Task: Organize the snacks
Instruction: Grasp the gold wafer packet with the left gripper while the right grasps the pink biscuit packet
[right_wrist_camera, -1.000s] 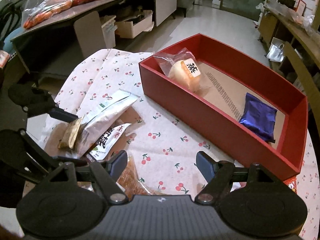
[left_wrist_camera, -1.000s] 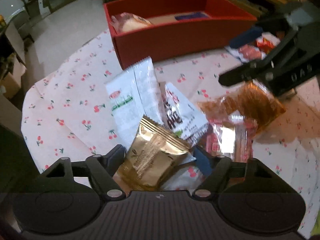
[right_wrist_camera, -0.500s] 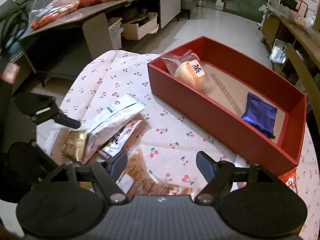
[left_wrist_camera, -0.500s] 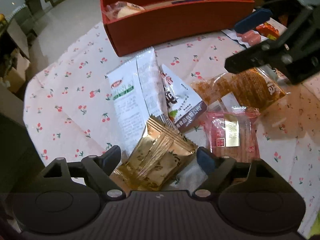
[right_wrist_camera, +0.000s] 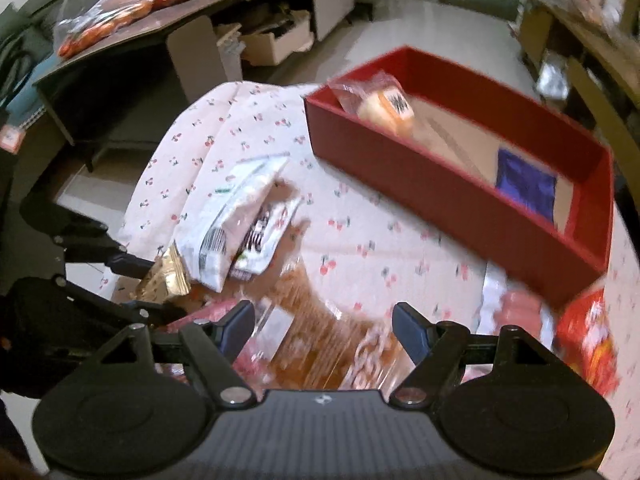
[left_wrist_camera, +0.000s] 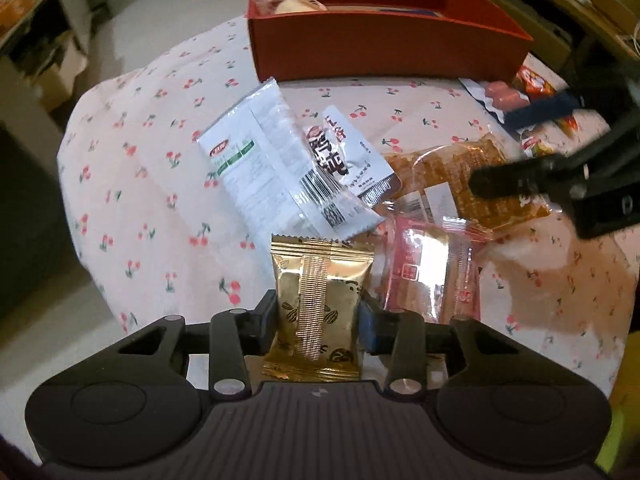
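Note:
A gold foil snack packet (left_wrist_camera: 320,304) stands upright between the jaws of my left gripper (left_wrist_camera: 318,316), which are closing, both pads pressing its sides. The same gold packet (right_wrist_camera: 168,276) shows at the left of the right wrist view. My right gripper (right_wrist_camera: 323,320) is open and hovers over an orange cracker packet (right_wrist_camera: 316,320), nothing between its fingers. Beyond the pile sits the red box (left_wrist_camera: 380,48), holding a wrapped bun (right_wrist_camera: 384,108) and a purple packet (right_wrist_camera: 526,188).
Two white packets (left_wrist_camera: 256,160) (left_wrist_camera: 344,156) and a pink clear-wrapped snack (left_wrist_camera: 432,276) lie on the cherry-print tablecloth (left_wrist_camera: 152,184). Red packets (right_wrist_camera: 584,332) lie right of the box. The table edge drops away at the left; desks and cartons stand behind.
The left jaws have come in onto the gold packet, which now stands straight instead of lying tilted. The right gripper has shifted over the orange packet, still open.

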Tool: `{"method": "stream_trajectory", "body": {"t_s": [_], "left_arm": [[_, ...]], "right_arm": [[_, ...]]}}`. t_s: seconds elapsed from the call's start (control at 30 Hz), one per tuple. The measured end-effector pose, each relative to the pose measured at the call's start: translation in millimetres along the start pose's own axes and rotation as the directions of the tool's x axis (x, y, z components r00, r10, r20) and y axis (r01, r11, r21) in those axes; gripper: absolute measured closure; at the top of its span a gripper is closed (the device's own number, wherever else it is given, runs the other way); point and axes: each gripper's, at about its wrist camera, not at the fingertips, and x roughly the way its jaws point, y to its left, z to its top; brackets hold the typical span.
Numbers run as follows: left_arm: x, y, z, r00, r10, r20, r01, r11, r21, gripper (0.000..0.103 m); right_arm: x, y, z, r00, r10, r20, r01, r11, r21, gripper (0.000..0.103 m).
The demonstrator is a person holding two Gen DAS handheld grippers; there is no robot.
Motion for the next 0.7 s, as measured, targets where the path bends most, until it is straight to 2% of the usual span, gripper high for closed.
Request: {"method": "stream_trajectory", "body": {"t_s": [0.23, 0.47, 0.53, 0.7], "left_arm": [[-15.1, 0.6, -2.8, 0.998, -0.036, 0.046, 0.040, 0.995, -0.088, 0.055], [-27.8, 17.5, -13.7, 0.995, -0.068, 0.072, 0.082, 0.973, -0.214, 0.055], [-28.4, 22.1, -17.7, 0.995, -0.071, 0.071, 0.086, 0.966, -0.243, 0.055], [-29.6, 30.6, -26.0, 0.995, -0.078, 0.070, 0.095, 0.952, -0.290, 0.055]], "right_arm": [[-1.7, 7.8, -24.6, 0.996, 0.067, -0.058, -0.057, 0.985, 0.164, 0.019], [23.2, 19.7, -28.0, 0.994, 0.093, -0.065, -0.064, 0.935, 0.349, 0.019], [27.0, 23.5, -26.1, 0.997, 0.062, -0.056, -0.037, 0.928, 0.372, 0.019], [37.8, 32.9, -26.6, 0.996, 0.052, -0.078, -0.019, 0.928, 0.372, 0.018]]}}
